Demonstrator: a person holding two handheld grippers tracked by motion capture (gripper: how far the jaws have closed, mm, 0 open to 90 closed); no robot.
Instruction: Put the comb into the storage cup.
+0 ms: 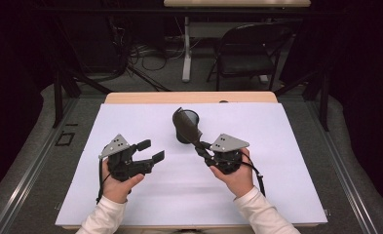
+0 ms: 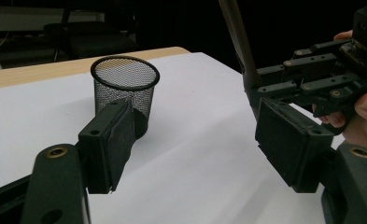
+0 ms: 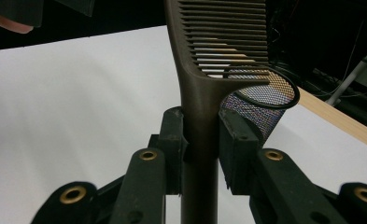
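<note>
Brown plastic is what your right gripper [image 3: 202, 140] has hold of: a comb [image 3: 204, 56] clamped by its handle, both pads pressed tight against it. In the right gripper view the toothed end rises up past the jaws, with the mesh cup [image 3: 260, 105] just behind it to the right. From the high view, your right gripper [image 1: 200, 146] sits right of the table's middle, pointing away to the far left, and the comb [image 1: 185, 126] slants up over the black mesh cup [image 1: 186, 127], which stands upright on the white sheet [image 1: 277, 161] near its far edge, about centre. Whether the comb touches the cup's rim cannot be told.

Your left gripper [image 1: 151, 151] is at the near left, well apart from the cup, its jaws parted with nothing between them. In the left gripper view your own two jaws stand wide, framing bare white sheet, with the mesh cup [image 2: 124, 93] beyond the left-hand jaw and the right gripper [image 2: 321, 79] with your fingers [image 2: 363, 116] at the far right edge, the comb's handle [image 2: 239, 42] running up out of it. A light wooden table edge [image 1: 189, 97] shows beyond the sheet.
</note>
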